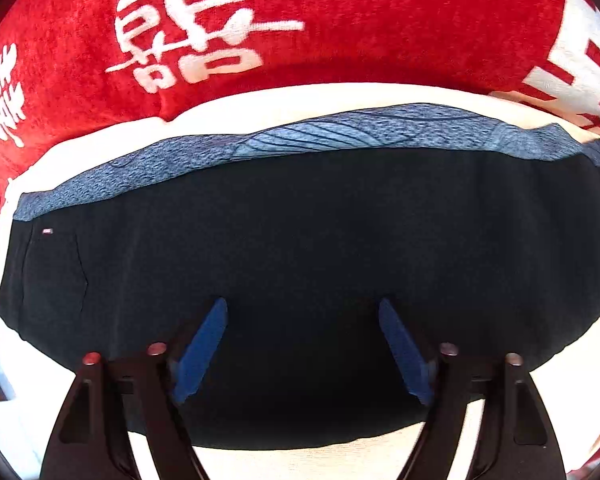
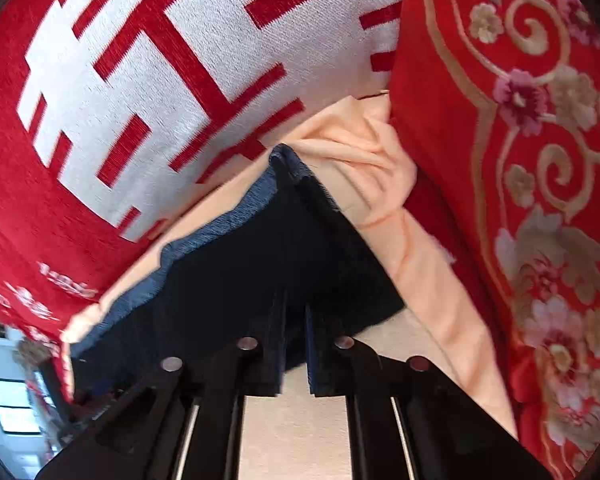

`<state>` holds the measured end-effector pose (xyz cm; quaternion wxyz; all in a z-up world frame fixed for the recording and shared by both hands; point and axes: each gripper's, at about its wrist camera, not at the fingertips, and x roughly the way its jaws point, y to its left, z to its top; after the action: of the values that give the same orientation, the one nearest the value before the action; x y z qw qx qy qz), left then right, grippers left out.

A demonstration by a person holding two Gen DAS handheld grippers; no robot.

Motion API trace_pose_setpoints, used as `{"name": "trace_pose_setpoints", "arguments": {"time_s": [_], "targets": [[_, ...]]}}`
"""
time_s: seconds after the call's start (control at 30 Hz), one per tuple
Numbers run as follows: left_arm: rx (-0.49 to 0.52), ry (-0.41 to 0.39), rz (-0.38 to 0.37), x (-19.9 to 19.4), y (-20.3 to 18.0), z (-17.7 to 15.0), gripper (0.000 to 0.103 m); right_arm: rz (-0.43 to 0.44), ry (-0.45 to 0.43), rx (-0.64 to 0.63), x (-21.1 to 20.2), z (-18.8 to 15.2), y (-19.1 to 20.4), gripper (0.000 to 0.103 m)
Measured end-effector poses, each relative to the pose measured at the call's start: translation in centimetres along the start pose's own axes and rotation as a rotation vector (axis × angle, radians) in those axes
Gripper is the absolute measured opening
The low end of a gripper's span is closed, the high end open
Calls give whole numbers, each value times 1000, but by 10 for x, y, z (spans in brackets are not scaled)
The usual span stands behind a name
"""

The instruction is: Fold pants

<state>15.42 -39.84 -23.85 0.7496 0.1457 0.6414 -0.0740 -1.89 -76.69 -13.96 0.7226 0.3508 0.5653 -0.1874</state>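
The dark pants [image 1: 300,220] lie folded into a wide flat band on a cream surface [image 1: 260,108], with the blue-grey waistband [image 1: 340,132] along the far edge. My left gripper [image 1: 302,304] hangs open just above the pants' near half, its blue pads [image 1: 204,352] wide apart with only flat fabric below them. In the right wrist view, one end of the pants [image 2: 260,264] shows with its blue-grey edge [image 2: 220,220]. My right gripper [image 2: 296,308] has its jaws nearly together at the pants' near edge, with dark fabric in the narrow gap.
A red cushion with white characters [image 1: 380,20] stands right behind the pants. On the right side are a red-and-white cushion [image 2: 180,80], a red floral cushion [image 2: 520,160] and a crumpled peach cloth [image 2: 380,160] beside the pants' end. The cream surface [image 2: 296,420] lies under the right gripper.
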Motion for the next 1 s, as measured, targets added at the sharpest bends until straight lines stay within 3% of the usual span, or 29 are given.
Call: {"name": "trace_pose_setpoints", "arguments": {"time_s": [0.07,0.13,0.17,0.2,0.3,0.43,0.47,0.5,0.53,0.63,0.7,0.77,0.8,0.87,0.93,1.0], "targets": [[-29,43,6,-2,1,8,84,-33,43,86,4,-5,-20,30],[-52,19,-23,-14,-2,19,84,62,46,167,3,-11,-40,43],[-56,-5,-40,-19,-6,24,84,101,51,175,4,-15,-44,52],[-51,-29,-57,-24,-13,31,84,116,55,160,6,-17,-43,55],[-8,-70,-102,-23,-45,52,84,161,68,166,27,-18,-38,56],[34,-74,-138,-2,-93,76,84,179,2,246,36,-13,-44,55],[42,-67,-130,3,-101,80,84,168,8,242,37,-9,-41,30],[47,-60,-119,6,-108,83,84,152,16,237,37,-6,-39,16],[46,-60,-110,5,-112,85,84,167,16,235,32,-2,-37,15],[60,-64,-113,-6,-118,82,84,157,-55,147,-3,-5,-22,15],[95,-41,-87,1,-118,75,85,105,-38,99,-3,-11,-22,16],[132,-86,-72,3,-117,70,91,16,55,111,18,-15,-35,36],[141,-75,-71,2,-116,72,91,17,61,151,18,-16,-41,36],[135,-58,-54,-7,-107,75,91,-32,14,133,-2,-19,-35,41],[117,-98,-46,-23,-91,74,91,-75,-56,72,-28,-24,-21,41],[80,-133,-40,-38,-72,70,91,-50,-116,-25,-49,-28,3,41]]}}
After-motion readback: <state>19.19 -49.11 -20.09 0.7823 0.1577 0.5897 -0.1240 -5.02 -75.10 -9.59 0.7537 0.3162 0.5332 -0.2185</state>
